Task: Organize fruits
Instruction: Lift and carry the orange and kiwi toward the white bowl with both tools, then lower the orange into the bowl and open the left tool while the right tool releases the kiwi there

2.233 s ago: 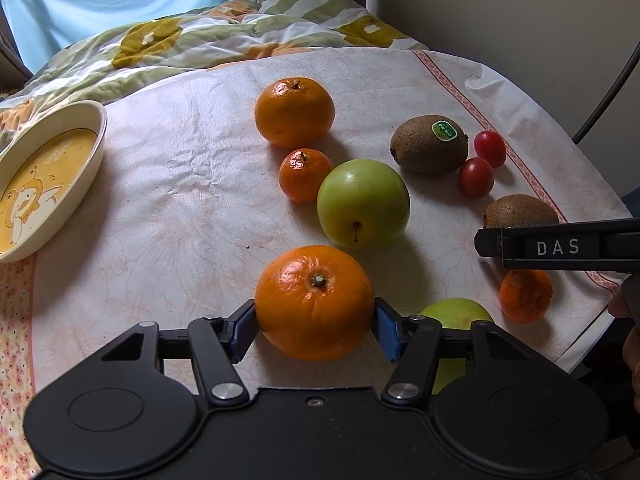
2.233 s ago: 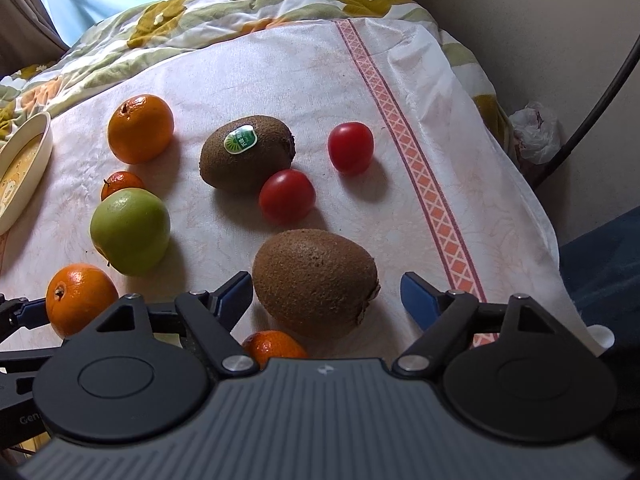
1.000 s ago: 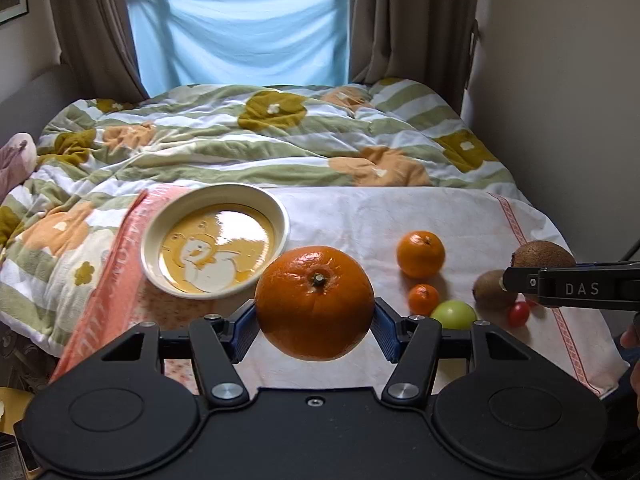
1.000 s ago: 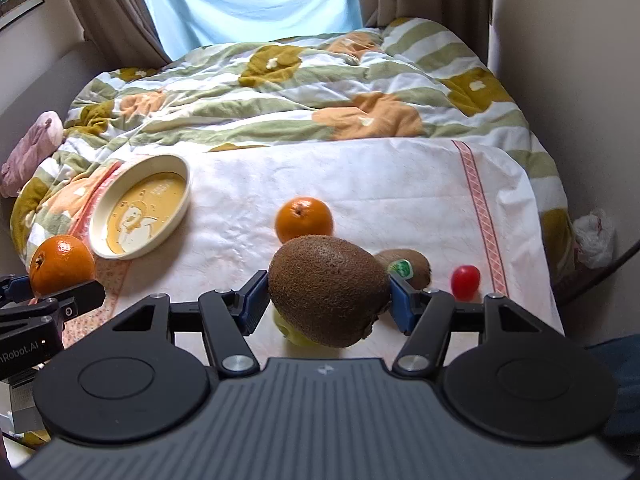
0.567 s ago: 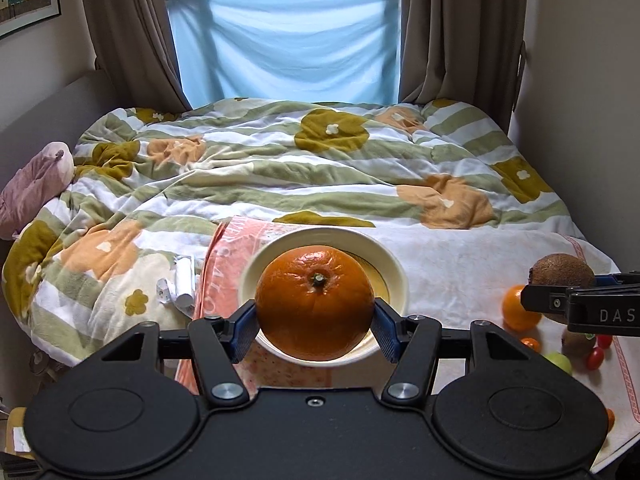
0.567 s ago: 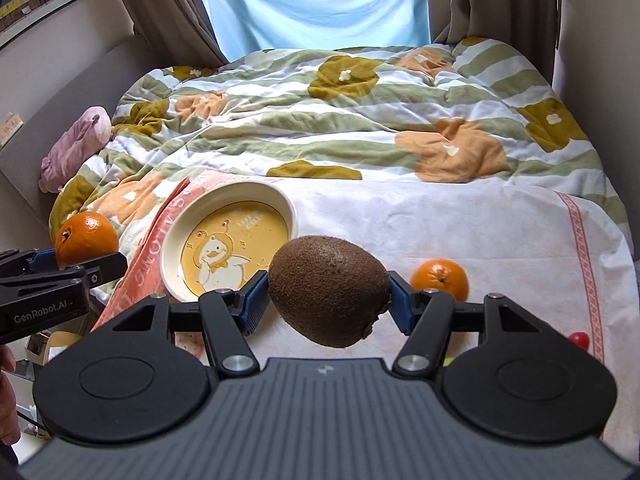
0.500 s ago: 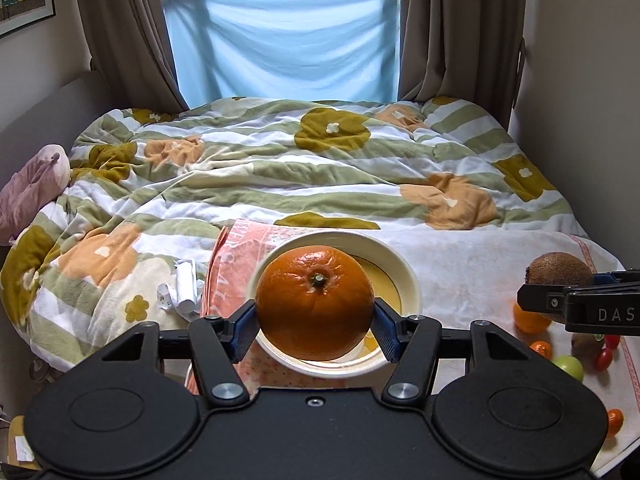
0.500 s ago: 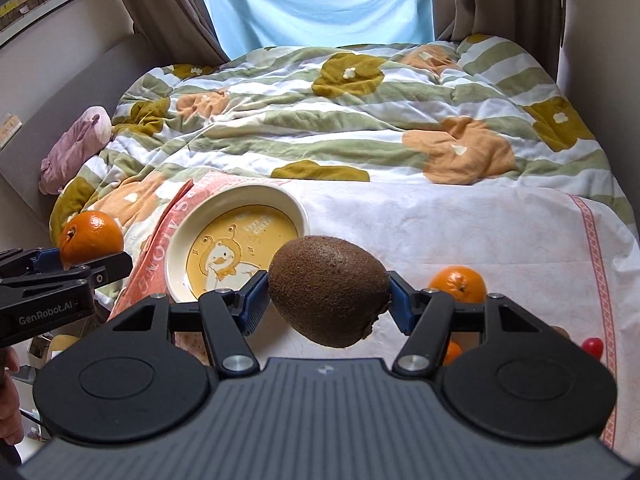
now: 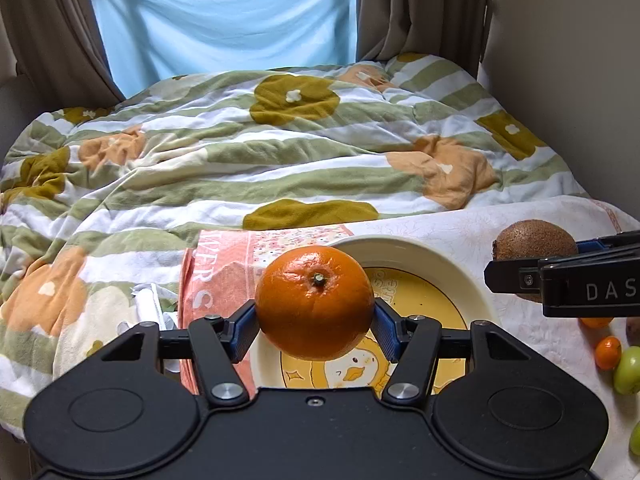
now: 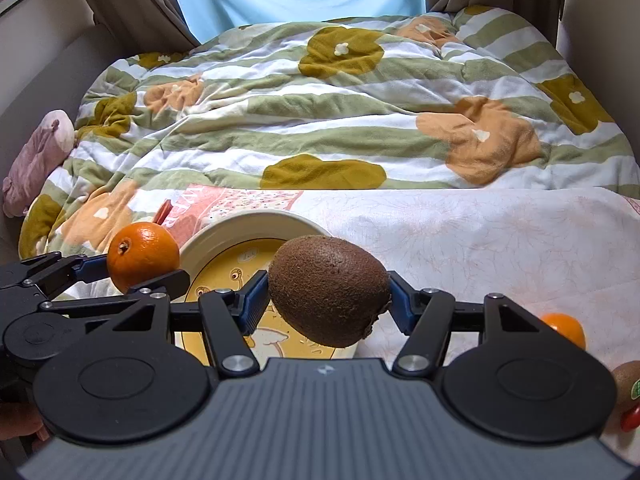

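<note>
My left gripper point(image 9: 316, 326) is shut on a large orange point(image 9: 315, 302) and holds it in the air over the left part of a cream bowl point(image 9: 448, 268) with a yellow duck picture inside. My right gripper point(image 10: 326, 306) is shut on a brown kiwi point(image 10: 329, 288) and holds it over the bowl's right rim point(image 10: 256, 220). In the left wrist view the kiwi point(image 9: 532, 240) and right gripper fingers point(image 9: 560, 280) are at the right. In the right wrist view the orange point(image 10: 142, 252) and left gripper point(image 10: 120, 272) are at the left.
On the white cloth point(image 10: 500, 240) to the right lie a small orange point(image 9: 608, 352), a green apple point(image 9: 628, 370), another orange point(image 10: 564, 330), a stickered kiwi point(image 10: 628, 384) and a red tomato point(image 10: 632, 418). A striped flowered quilt point(image 9: 280, 152) covers the bed behind.
Both grippers have lifted their fruits off the cloth and carried them left to the bowl. In the last half second both came lower and closer over it.
</note>
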`<control>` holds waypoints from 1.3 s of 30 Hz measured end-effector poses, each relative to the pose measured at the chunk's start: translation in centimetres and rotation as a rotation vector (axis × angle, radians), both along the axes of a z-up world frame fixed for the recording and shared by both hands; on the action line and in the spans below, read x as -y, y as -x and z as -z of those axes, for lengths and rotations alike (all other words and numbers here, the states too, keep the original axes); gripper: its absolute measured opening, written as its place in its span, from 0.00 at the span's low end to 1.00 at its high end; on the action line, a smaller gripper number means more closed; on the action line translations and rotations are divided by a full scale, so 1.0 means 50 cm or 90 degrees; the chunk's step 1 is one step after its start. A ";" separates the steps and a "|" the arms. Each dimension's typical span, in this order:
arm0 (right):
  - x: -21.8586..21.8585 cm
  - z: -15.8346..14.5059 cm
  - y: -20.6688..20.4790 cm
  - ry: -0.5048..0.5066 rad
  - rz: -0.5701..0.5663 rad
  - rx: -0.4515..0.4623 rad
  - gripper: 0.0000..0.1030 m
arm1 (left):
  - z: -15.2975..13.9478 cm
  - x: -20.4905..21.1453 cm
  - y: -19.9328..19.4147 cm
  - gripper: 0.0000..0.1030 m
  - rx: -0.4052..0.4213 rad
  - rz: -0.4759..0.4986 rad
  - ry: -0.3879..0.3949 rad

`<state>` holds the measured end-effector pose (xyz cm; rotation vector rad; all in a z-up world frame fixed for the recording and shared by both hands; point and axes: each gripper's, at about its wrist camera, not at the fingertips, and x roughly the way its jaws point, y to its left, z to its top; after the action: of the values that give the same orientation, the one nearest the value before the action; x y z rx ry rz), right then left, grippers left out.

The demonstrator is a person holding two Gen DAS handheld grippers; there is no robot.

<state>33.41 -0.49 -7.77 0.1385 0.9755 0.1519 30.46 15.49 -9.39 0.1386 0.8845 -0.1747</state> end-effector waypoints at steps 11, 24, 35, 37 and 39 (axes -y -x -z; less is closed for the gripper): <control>-0.013 0.054 -0.049 0.013 0.034 -0.036 0.74 | 0.100 0.028 -0.058 0.62 -0.024 0.087 -0.042; -0.007 0.066 -0.058 0.014 0.045 -0.051 0.74 | 0.103 0.031 -0.062 0.95 -0.003 0.107 -0.040; -0.029 0.063 -0.076 -0.004 0.017 -0.060 0.74 | 0.061 -0.009 -0.007 0.95 0.014 0.080 -0.054; -0.034 0.065 -0.081 -0.014 0.015 -0.061 0.74 | 0.054 -0.017 -0.001 0.95 0.018 0.071 -0.049; -0.044 0.067 -0.087 -0.024 0.010 -0.058 0.74 | 0.047 -0.024 0.004 0.95 0.022 0.062 -0.048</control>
<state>37.77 1.69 -11.12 0.1898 1.0624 0.1506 30.25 16.68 -11.76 0.2542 0.8515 -0.2300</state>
